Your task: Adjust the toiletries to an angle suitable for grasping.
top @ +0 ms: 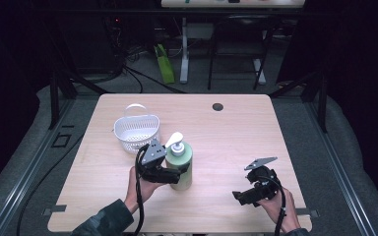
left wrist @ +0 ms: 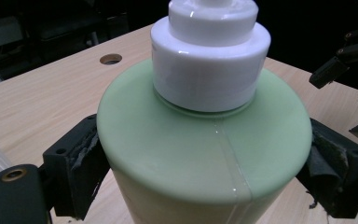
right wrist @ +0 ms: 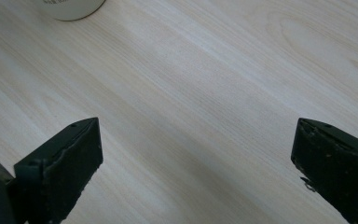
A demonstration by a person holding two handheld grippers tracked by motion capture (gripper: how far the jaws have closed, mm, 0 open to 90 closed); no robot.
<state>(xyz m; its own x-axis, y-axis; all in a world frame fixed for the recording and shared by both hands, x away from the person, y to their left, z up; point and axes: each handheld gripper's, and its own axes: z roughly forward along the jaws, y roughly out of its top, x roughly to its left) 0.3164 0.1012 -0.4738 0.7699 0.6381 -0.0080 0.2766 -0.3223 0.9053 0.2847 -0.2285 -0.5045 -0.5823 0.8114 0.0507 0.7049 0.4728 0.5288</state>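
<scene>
A pale green pump bottle (top: 181,164) with a white pump head stands upright on the wooden table (top: 236,132), left of centre near the front. My left gripper (top: 177,176) is shut on the bottle's body from the person's side. In the left gripper view the bottle (left wrist: 200,154) sits between the two black jaws, and each pad presses against a side of it just below the shoulder. My right gripper (top: 241,196) hovers low over the front right of the table, open, with bare wood between its jaws (right wrist: 196,163). The bottle's base (right wrist: 70,7) shows at that view's top left.
A white slotted basket (top: 137,132) with a handle stands just behind and left of the bottle. A round cable hole (top: 217,106) lies near the table's far edge. Desk legs, cables and a green object (top: 164,64) are on the floor beyond.
</scene>
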